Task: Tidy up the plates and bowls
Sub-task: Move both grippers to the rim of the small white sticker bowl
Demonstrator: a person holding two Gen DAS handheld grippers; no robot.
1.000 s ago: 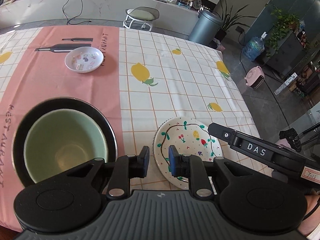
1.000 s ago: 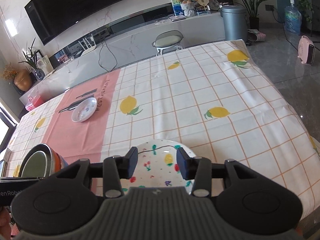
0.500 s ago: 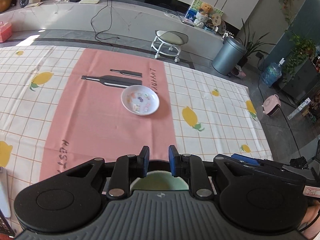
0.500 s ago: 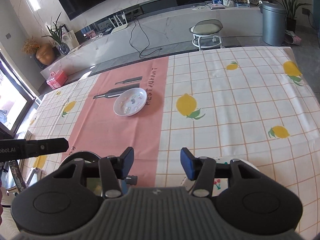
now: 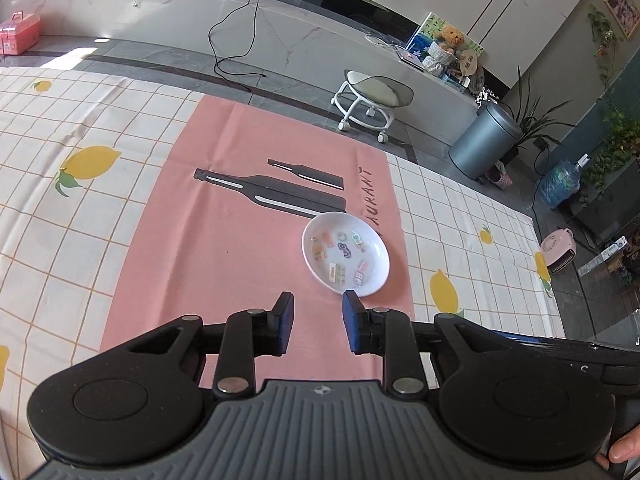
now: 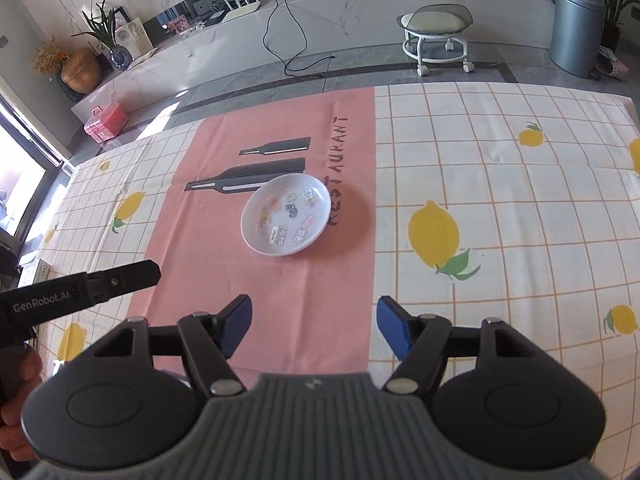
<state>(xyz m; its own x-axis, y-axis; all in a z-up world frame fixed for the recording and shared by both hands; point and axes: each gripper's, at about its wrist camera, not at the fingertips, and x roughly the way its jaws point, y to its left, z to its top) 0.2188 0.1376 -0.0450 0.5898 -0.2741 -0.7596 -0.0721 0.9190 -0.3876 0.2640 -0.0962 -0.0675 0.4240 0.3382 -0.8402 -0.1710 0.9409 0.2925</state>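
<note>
A small white bowl with coloured stickers inside (image 5: 346,253) sits on the pink cloth strip of the table; it also shows in the right wrist view (image 6: 286,214). My left gripper (image 5: 318,322) is open and empty, just in front of the bowl and slightly to its left. My right gripper (image 6: 314,326) is open wide and empty, further back from the bowl. The left gripper's body (image 6: 80,290) shows at the left of the right wrist view. The green bowl, black plate and painted plate are out of view.
The table has a lemon-check cloth (image 6: 500,200) with a pink runner (image 5: 224,248). Beyond the far edge stand a wheeled stool (image 5: 372,98), a grey bin (image 5: 486,140) and a low marble bench (image 6: 320,12).
Both grippers have moved forward and up over the table toward the sticker bowl. The green bowl, black plate and painted plate dropped out of view. Both jaws have opened wider.
</note>
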